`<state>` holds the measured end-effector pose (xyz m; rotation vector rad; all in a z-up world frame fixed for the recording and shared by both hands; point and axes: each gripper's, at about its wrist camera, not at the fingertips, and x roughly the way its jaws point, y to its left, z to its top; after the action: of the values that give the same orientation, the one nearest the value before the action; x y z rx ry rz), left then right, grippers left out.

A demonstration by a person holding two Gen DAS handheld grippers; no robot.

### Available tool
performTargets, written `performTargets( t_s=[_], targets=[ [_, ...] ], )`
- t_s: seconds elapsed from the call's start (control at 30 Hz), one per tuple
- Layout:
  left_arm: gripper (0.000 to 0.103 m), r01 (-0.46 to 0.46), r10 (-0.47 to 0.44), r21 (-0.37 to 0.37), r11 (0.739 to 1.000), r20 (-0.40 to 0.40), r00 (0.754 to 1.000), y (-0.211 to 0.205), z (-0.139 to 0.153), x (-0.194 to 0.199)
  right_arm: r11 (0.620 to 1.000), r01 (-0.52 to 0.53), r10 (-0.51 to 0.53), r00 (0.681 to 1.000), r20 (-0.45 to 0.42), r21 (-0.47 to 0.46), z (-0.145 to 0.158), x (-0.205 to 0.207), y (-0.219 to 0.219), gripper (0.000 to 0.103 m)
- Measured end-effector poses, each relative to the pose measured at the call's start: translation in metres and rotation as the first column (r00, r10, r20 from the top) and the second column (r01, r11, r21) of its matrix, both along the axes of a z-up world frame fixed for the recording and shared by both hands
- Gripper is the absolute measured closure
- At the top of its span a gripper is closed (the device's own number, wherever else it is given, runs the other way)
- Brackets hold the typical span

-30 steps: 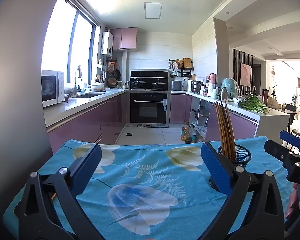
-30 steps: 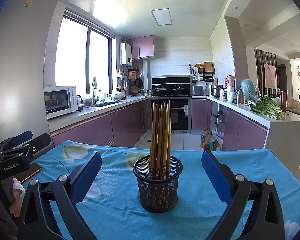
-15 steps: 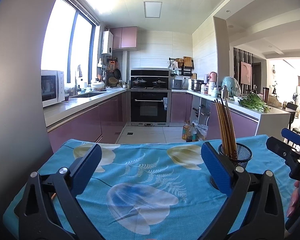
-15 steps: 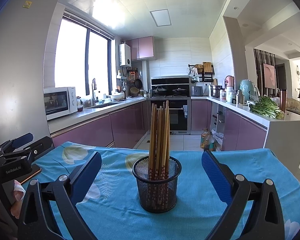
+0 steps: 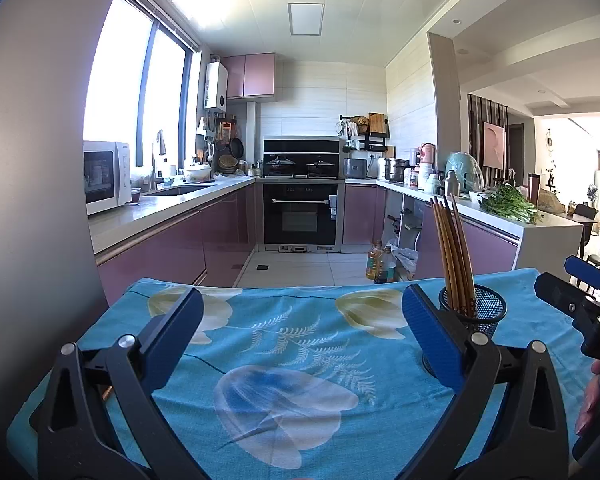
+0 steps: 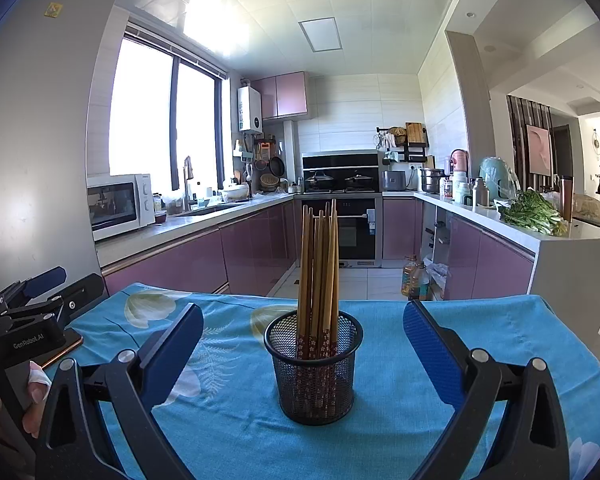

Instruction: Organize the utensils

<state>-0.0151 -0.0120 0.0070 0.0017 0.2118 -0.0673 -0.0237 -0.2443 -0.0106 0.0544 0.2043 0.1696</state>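
A black mesh cup (image 6: 314, 368) stands upright on the blue floral tablecloth (image 6: 500, 344), holding several wooden chopsticks (image 6: 320, 264) with red patterned lower ends. My right gripper (image 6: 303, 344) is open, its blue pads on either side of the cup and a little nearer than it, touching nothing. In the left wrist view the same cup (image 5: 474, 310) and chopsticks (image 5: 452, 256) sit behind my right-hand pad. My left gripper (image 5: 298, 334) is open over bare cloth (image 5: 284, 344) with nothing between its fingers.
A phone (image 6: 62, 348) lies on the cloth by the left gripper's body (image 6: 24, 320). The right gripper's body (image 5: 580, 304) shows at the left wrist view's right edge. Beyond the table's far edge lie the kitchen floor, purple cabinets (image 5: 172, 248) and a counter with greens (image 6: 534, 212).
Both grippers stay open. The left wrist view has drifted slightly, so the cup sits a touch lower and nearer the right pad. The right wrist view is almost unchanged.
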Motion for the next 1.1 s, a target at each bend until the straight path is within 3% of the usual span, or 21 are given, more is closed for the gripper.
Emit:
performTargets(
  t_s=[1.1],
  targets=[
    [0.005,-0.001,0.001,0.0,1.0,-0.003,1.0,-0.0005,-0.0009,0.0014,1.0,0.005,-0.005,1.0,0.002,0.0,-0.0003,-0.0012,-0.0007,0.006]
  ],
)
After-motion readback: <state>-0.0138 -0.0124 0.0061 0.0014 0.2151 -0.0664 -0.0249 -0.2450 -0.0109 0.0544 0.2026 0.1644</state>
